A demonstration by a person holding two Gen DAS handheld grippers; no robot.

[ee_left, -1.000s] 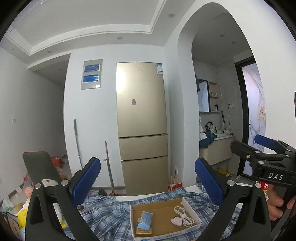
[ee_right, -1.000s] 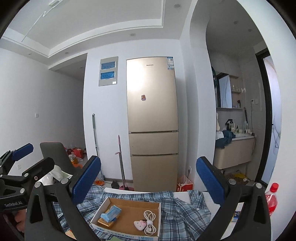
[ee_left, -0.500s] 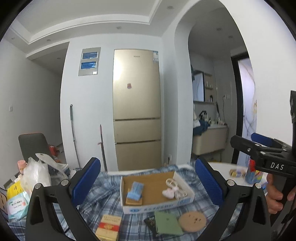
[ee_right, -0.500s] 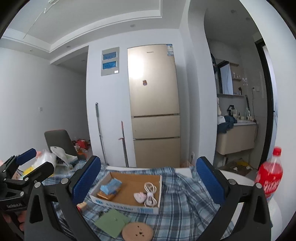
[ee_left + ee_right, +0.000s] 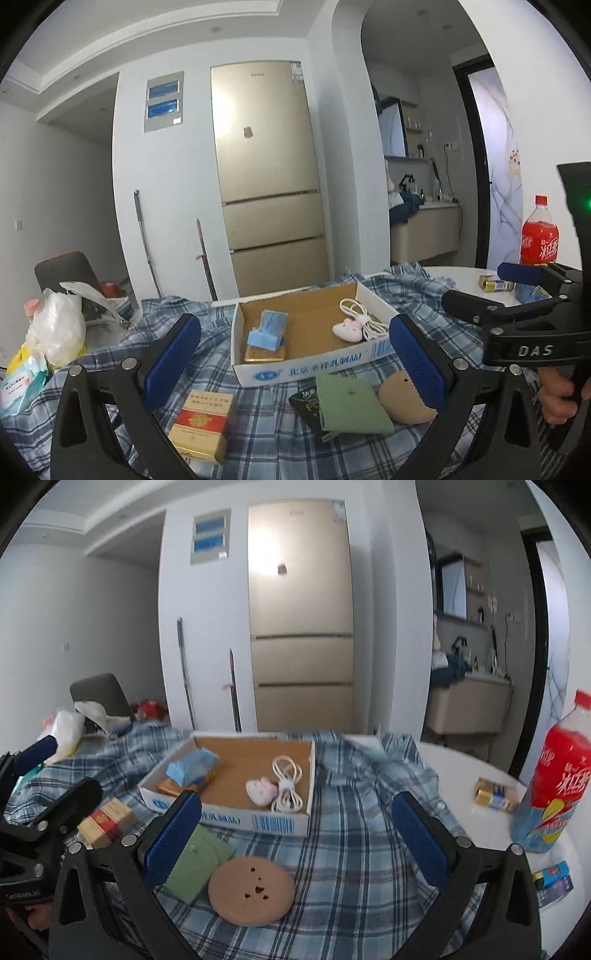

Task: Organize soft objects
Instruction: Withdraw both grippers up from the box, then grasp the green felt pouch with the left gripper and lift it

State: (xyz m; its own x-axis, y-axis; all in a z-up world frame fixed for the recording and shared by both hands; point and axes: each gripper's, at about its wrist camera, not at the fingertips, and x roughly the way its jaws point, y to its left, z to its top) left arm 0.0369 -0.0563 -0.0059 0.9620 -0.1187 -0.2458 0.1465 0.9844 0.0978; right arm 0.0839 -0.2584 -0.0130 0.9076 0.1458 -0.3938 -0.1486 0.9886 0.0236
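A shallow cardboard box (image 5: 310, 363) (image 5: 229, 816) sits on a blue plaid shirt (image 5: 258, 424) (image 5: 351, 849) spread over the table. In the box lie a blue soft pack (image 5: 267, 328) (image 5: 192, 766), a gold box (image 5: 264, 354), a pink plush toy (image 5: 347, 328) (image 5: 260, 790) and a white coiled cable (image 5: 364, 319) (image 5: 286, 784). In front of the box lie a green cloth (image 5: 351, 402) (image 5: 195, 862) and a tan round pad (image 5: 402, 398) (image 5: 251, 890). My left gripper (image 5: 295, 362) and right gripper (image 5: 295, 842) are both open and empty, above the near edge.
A red and gold carton (image 5: 201, 424) (image 5: 105, 821) lies at front left. A red soda bottle (image 5: 539, 232) (image 5: 554, 779) and a small gold pack (image 5: 495, 284) (image 5: 495, 794) stand on the white table at right. Plastic bags (image 5: 55, 325) are at left. A fridge (image 5: 269, 177) stands behind.
Both grippers have tilted downward and lowered toward the table, so the box, cloth, pad and carton now show in front. Both stay open.
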